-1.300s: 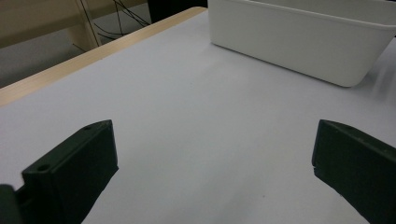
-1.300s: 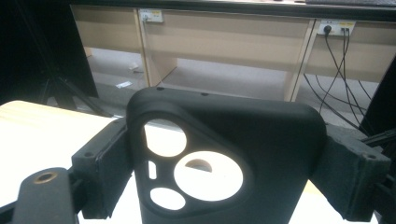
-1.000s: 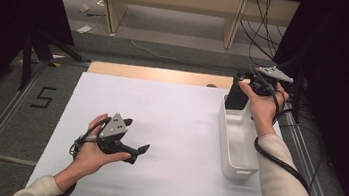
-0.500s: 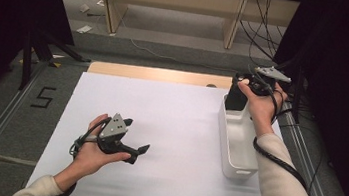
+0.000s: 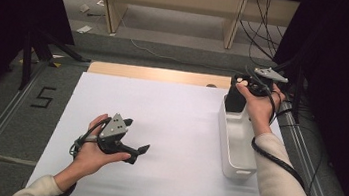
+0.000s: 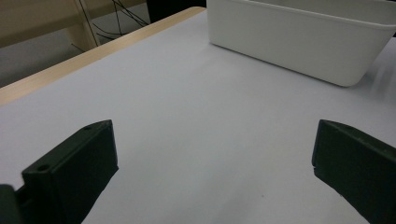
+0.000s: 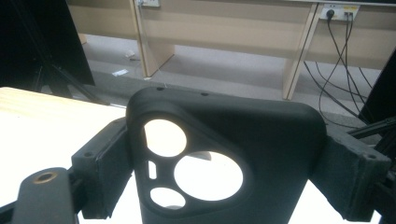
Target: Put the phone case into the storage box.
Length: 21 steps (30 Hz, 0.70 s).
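A wide white sheet covers the tabletop, its pale wooden far edge showing beyond the sheet. Along the sheet's right side sits a long white plastic bin, narrow end toward the person. At the bin's far end, the right gripper holds a black phone case upright just over the rim; in the right gripper view the jaws are clamped on the case's two sides, its triangular camera cut-out with three round holes facing the camera. Near the person on the left, the left gripper rests on the bare sheet, jaws wide apart around nothing. The step in hand appears to be placing the case into the bin; the next move would call for lowering it inside before releasing.
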Available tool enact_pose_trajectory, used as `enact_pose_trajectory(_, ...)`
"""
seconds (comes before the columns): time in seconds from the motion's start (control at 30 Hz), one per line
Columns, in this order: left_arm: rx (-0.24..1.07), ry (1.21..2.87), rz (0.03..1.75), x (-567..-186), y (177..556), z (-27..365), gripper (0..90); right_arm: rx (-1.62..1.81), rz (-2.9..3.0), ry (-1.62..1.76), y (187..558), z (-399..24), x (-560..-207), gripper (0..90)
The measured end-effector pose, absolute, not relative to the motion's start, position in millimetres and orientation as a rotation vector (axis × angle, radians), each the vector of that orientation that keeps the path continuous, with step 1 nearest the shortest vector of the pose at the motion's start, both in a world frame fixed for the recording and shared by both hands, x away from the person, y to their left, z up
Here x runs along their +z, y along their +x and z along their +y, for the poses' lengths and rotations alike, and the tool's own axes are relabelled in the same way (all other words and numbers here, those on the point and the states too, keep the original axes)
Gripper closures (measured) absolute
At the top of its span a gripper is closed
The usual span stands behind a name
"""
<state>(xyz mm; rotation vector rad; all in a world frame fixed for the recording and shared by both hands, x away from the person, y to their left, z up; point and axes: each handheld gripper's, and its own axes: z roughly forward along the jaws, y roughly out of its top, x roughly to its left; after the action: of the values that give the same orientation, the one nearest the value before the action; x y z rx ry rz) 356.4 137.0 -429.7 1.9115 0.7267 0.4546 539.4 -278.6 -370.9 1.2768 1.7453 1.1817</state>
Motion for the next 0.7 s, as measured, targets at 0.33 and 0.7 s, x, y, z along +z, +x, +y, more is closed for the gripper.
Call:
enact_pose_trajectory(0.33, 0.455, 1.914, 0.723, -429.5, 356.4, 136.9, 0.0, 1.17, 1.758, 1.279, 540.9, -276.3, -375.1, 15.7)
enact_pose_trajectory(0.7, 0.454, 1.916, 0.721, -429.7, 356.4, 136.5, 0.0, 1.154, 1.772, 1.286, 542.7, -275.1, -379.2, 15.7)
